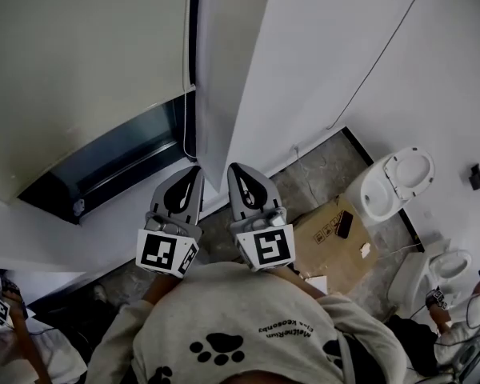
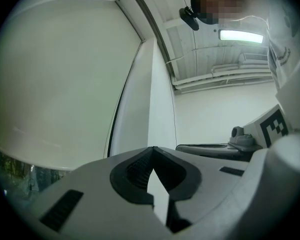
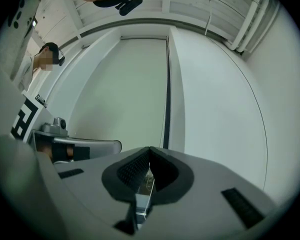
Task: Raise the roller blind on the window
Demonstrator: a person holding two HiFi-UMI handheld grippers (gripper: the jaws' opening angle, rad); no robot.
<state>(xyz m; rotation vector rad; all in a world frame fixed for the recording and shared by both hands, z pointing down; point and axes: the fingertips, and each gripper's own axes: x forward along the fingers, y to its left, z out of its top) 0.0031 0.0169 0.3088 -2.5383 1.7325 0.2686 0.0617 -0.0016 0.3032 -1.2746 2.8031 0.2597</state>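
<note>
**Both claws closed before the lowered blind**

You hold your left gripper (image 1: 195, 170) and right gripper (image 1: 234, 167) side by side. Each has its jaws pressed together at the tips, with nothing pinched between them. Beyond them, far and to the left, the roller blind (image 1: 80, 70) hangs low, so that only a dark strip of window glass (image 1: 120, 154) shows below its lower edge. A thin cord (image 1: 183, 94) runs down the blind's right edge, and its lower end is near the left gripper's tip. To the right, on the floor (image 1: 320, 166), are a cardboard box (image 1: 328, 232) and a white toilet (image 1: 396, 178).
</note>
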